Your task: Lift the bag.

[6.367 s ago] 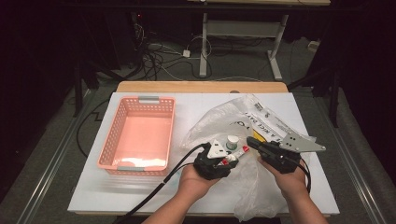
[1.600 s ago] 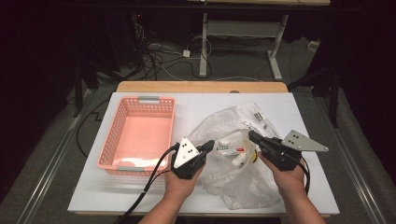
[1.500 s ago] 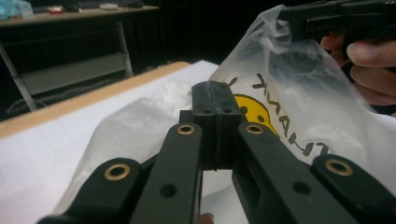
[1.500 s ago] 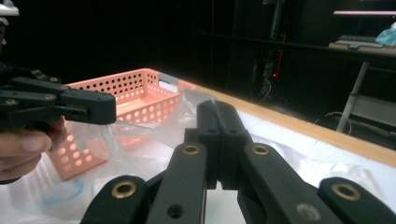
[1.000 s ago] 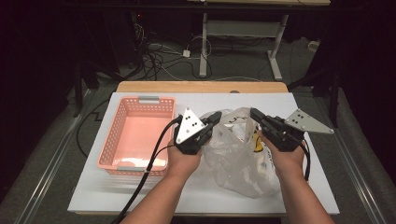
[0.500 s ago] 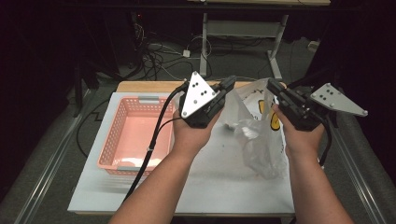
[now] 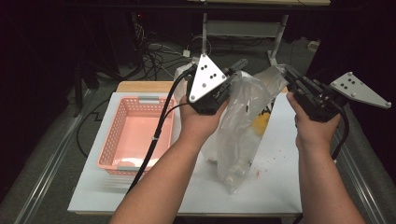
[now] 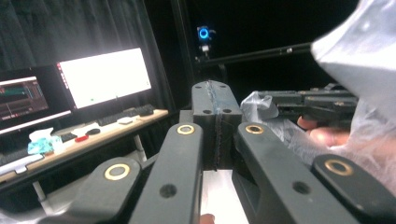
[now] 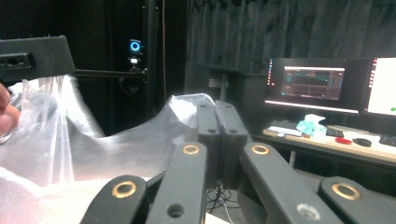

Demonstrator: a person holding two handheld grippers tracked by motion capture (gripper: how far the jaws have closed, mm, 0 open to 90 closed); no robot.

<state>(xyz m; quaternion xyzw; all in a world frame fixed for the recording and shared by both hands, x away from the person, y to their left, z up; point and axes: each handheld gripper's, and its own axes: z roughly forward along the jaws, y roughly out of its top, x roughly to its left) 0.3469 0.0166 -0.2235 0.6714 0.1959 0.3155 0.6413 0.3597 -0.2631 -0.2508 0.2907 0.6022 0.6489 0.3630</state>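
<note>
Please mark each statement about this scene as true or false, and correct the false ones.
1. Both grippers hold the clear plastic bag lifted above the white table top. True: the left gripper and the right gripper each pinch an upper edge of it.
2. The pink plastic basket lies on the right of the bag. False: it lies on the left, on the table.
3. The bag contains nothing. False: something yellow and other small items show through it.
4. The left gripper's fingers are shut. True: they meet with film between them.
5. The basket hangs from a gripper. False: no gripper touches it.
</note>
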